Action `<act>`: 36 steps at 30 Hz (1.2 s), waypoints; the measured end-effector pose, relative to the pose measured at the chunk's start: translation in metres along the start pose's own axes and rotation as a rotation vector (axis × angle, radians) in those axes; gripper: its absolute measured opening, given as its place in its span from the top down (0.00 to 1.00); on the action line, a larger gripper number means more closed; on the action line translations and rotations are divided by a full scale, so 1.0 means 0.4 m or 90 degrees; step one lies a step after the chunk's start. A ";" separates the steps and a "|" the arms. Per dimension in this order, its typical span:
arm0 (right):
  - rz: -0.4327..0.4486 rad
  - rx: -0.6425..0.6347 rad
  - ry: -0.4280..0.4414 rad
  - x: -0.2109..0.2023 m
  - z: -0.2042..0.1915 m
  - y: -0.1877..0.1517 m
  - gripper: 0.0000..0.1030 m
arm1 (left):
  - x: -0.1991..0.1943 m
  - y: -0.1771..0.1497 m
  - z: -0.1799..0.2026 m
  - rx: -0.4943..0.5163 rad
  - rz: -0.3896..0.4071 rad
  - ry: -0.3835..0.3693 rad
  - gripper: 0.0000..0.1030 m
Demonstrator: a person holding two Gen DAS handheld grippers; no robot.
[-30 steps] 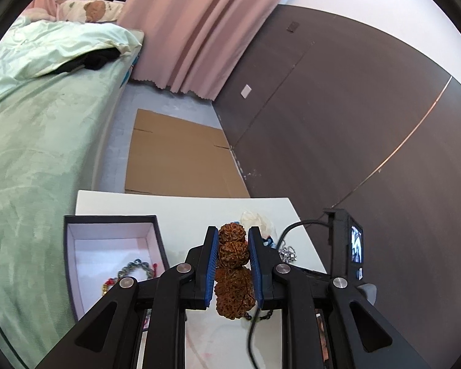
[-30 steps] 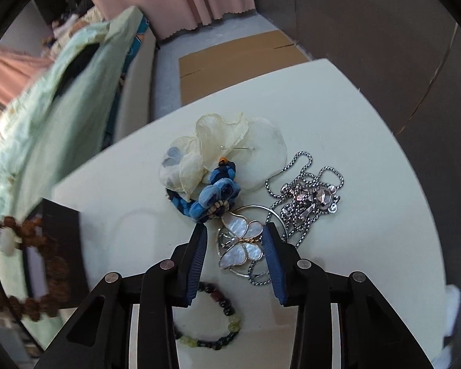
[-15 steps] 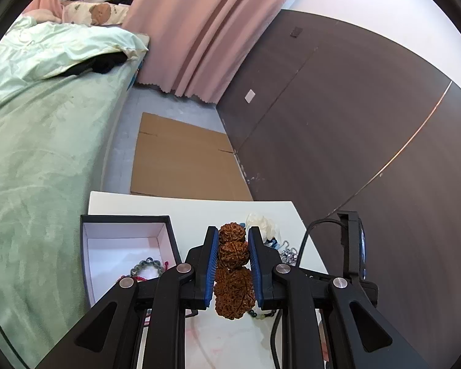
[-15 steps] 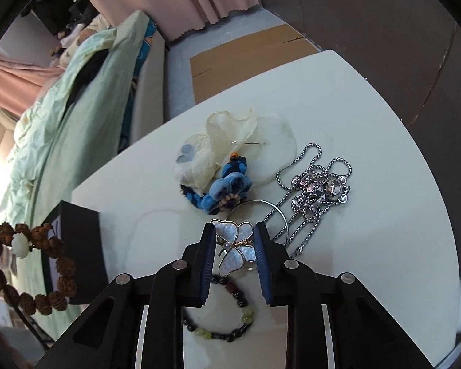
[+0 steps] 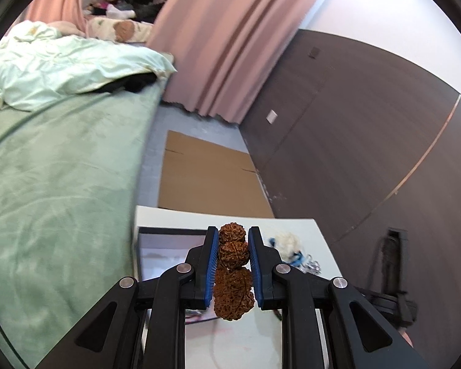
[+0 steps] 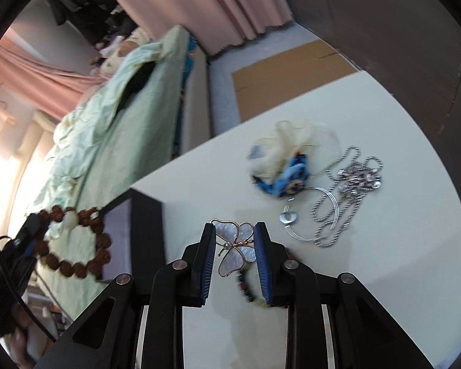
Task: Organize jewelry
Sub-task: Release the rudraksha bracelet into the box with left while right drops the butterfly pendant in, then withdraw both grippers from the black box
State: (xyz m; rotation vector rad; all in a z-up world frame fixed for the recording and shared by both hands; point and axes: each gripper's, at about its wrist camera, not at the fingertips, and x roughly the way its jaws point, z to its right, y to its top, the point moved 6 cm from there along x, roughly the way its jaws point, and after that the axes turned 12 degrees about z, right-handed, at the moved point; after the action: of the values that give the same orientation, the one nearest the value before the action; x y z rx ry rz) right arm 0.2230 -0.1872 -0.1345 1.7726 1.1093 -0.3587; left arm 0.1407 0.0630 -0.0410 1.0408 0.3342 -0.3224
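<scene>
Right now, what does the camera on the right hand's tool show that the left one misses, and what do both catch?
Only the right view shows the pearly butterfly brooch pinched in its fingers, plus the silver chain necklace.

Only the left view shows the knobbly brown seeds close up between its own fingers.

Both show the white table, dark open box and cream fabric flower.

beads: rough, knobbly seed | brooch: glossy pearly shell | chain: shiny metal
</scene>
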 end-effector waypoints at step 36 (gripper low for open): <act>-0.012 -0.031 0.150 0.145 -0.302 -0.065 0.68 | -0.005 0.064 -0.179 -0.112 0.063 0.116 0.11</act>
State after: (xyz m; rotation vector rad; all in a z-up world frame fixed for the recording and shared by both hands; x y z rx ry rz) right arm 0.2055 -0.0516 -0.1299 1.7949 1.2882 -0.1346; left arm 0.1410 0.1378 -0.0534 0.9110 0.4645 -0.1068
